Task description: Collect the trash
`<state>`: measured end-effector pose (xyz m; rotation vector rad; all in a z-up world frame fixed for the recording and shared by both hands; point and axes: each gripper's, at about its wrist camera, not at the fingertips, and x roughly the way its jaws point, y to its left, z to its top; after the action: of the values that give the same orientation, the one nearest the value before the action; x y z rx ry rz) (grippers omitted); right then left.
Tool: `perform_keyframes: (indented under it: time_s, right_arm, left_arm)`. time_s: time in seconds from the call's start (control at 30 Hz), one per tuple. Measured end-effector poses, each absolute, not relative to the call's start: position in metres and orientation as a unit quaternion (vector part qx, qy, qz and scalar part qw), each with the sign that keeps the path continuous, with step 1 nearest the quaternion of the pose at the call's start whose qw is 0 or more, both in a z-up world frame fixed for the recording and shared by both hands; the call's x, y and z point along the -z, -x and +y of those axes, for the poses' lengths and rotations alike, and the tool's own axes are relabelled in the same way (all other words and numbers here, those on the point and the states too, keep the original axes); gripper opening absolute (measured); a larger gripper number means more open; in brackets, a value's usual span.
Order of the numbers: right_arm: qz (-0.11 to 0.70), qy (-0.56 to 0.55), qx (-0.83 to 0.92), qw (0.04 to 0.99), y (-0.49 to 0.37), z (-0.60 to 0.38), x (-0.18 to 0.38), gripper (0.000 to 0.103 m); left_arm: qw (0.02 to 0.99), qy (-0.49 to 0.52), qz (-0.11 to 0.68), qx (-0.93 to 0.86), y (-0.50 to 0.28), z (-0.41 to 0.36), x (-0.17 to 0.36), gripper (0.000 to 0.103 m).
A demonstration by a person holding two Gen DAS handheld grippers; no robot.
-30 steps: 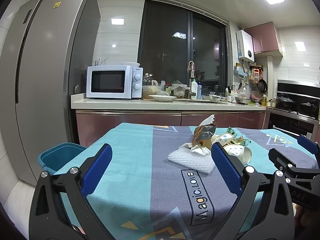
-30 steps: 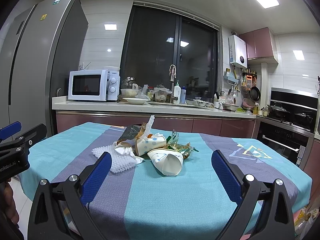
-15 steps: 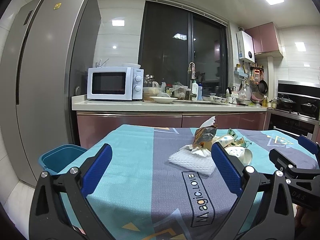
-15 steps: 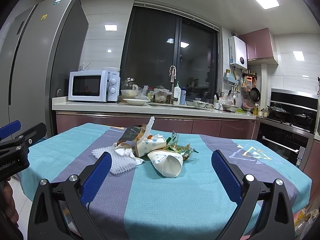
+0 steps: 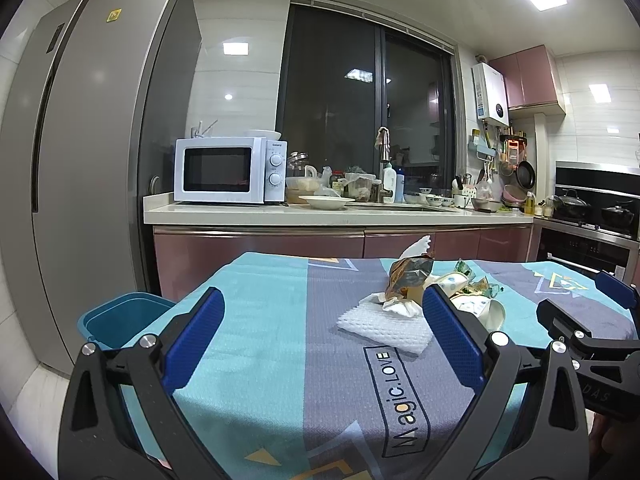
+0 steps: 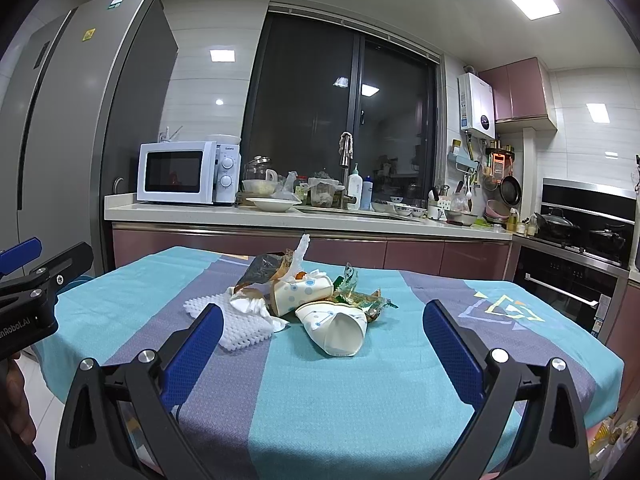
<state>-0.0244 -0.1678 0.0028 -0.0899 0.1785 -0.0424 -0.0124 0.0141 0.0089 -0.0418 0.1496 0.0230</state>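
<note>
While both claws hover above the near edge of the desk [image 6: 360, 400], each stands released and empty, blue pads spread wide. Farthest left, on the floor beside the desk, stands a teal bin [image 5: 120, 316], seen from the left wrist. The left claw [image 5: 322, 336] faces the bare cloth, the trash lying ahead and to its right. In the right wrist view, the right claw [image 6: 322, 344] points straight at the trash heap near the desk's middle, well short of it. Left to right, the heap comprises a white foam net [image 6: 236, 328] lying flat, a crumpled tissue [image 6: 250, 304] resting on it, a dark foil bag [image 6: 262, 272] propped up behind, a dotted paper cup [image 6: 302, 294] on its side, a second paper cup [image 6: 336, 328] tipped with its mouth toward the camera, and green wrappers [image 6: 360, 300] touching the cups. Behind, a counter carries a microwave [image 6: 184, 172].
</note>
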Motion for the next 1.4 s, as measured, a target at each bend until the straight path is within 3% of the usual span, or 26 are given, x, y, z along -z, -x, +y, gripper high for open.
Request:
perform_keyframes:
  time_s: [0.7, 1.17, 1.4]
  right_arm:
    - [0.115, 0.048, 0.038, 0.991, -0.014, -0.181, -0.013, 0.097]
    - [0.196, 0.074, 0.038, 0.977, -0.082, -0.194, 0.005, 0.096]
    - [0.274, 0.036, 0.019, 0.961, -0.121, -0.21, 0.025, 0.096]
  left_arm:
    - [0.998, -0.015, 0.054, 0.035, -0.034, -0.004, -0.033, 0.098]
    - [0.986, -0.069, 0.121, 0.093, -0.136, -0.046, -0.037, 0.098]
    - [0.963, -0.117, 0.203, 0.131, -0.205, -0.083, -0.016, 0.098]
